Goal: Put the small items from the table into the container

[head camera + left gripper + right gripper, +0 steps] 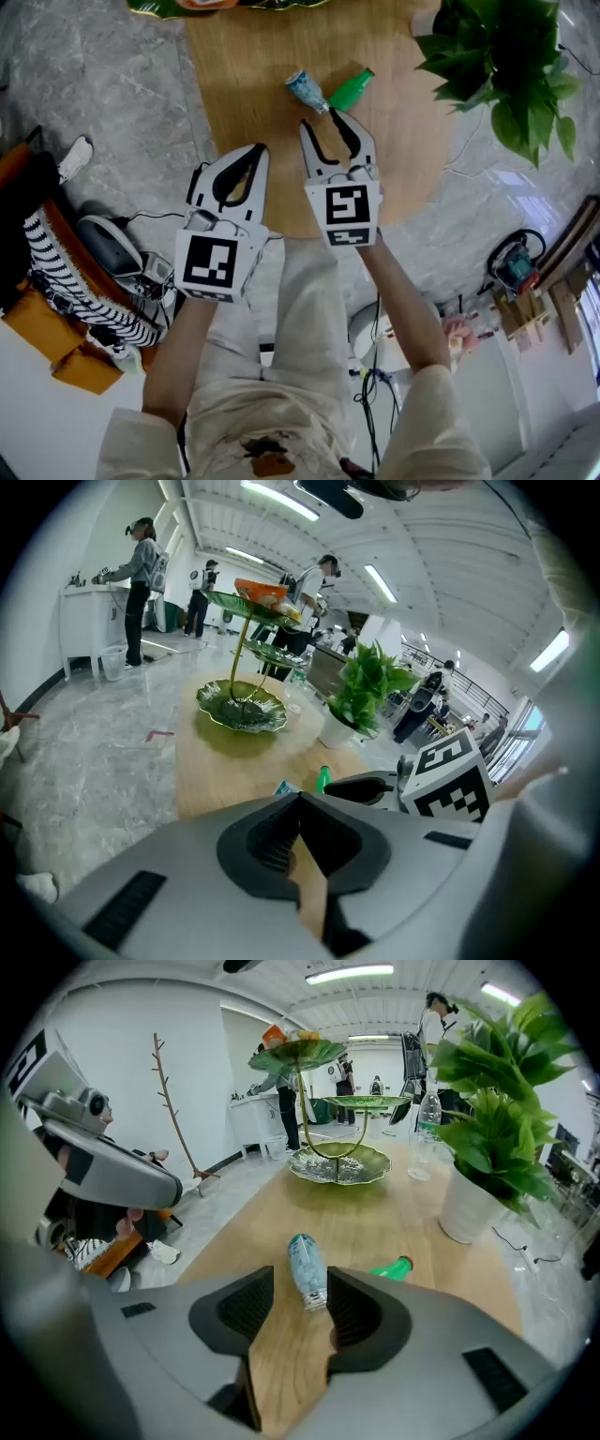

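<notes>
The right tongs [323,125] gape wide and empty, tips flanking the cap end of the bottle [307,90]; the green bottle [352,88] lies just beyond. The left tongs [256,152], together and empty, hang alongside over the desk [244,84]. Left gripper view: tips meet on nothing. Right gripper view: pads clear of the bottle. Closing on that round, tapered end could squirt it away. The dish [370,1168] stands far ahead.

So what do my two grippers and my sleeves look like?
Both the left gripper and right gripper have pale grey curved shells with black ribbed pads and a black-and-white marker cube behind. The person wears a cream short-sleeved top.
</notes>
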The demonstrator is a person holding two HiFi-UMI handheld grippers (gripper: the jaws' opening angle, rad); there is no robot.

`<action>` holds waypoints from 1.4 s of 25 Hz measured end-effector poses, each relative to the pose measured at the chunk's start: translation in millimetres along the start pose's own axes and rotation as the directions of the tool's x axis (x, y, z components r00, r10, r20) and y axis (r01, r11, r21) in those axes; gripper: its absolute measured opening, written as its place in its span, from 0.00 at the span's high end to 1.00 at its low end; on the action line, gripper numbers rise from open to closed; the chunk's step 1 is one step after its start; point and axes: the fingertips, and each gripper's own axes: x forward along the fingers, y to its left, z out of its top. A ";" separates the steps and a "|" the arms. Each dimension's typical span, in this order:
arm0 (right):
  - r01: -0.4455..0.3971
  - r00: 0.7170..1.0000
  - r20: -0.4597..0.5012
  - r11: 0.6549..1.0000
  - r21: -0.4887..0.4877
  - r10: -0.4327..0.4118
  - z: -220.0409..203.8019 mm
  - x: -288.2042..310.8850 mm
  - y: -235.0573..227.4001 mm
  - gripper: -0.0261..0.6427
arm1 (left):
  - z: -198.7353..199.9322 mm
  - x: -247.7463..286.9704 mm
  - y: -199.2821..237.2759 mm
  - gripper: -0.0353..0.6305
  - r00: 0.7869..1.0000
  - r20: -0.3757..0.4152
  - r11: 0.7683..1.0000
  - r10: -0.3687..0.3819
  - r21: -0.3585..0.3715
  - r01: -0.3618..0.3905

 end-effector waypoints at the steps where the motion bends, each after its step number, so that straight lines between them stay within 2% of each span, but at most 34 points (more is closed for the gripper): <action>1: 0.000 1.000 -0.001 1.000 0.001 0.000 -1.6 2.7 -0.6 0.72 | -1.4 2.2 0.4 0.93 1.000 0.004 1.000 -0.002 -0.002 0.002; 13: 0.014 0.999 -0.032 0.999 -0.038 -0.015 -20.7 23.1 -9.6 0.72 | -21.3 12.7 4.1 0.93 1.000 -0.020 1.000 -0.003 -0.026 0.003; 20: 0.021 0.999 -0.044 0.998 -0.061 -0.024 -25.2 33.8 -4.2 0.72 | -20.4 14.2 11.3 0.93 1.000 -0.005 1.000 0.003 -0.025 -0.003; 29: 0.091 0.994 -0.055 0.992 -0.089 -0.097 -24.4 42.8 -9.2 0.75 | -21.8 9.9 19.4 0.93 1.000 -0.010 1.000 0.006 -0.020 -0.007; 35: 0.092 0.993 -0.066 0.994 -0.065 -0.097 -23.3 38.9 -11.6 0.75 | -16.5 7.1 17.5 0.93 1.000 -0.008 1.000 0.005 -0.011 -0.005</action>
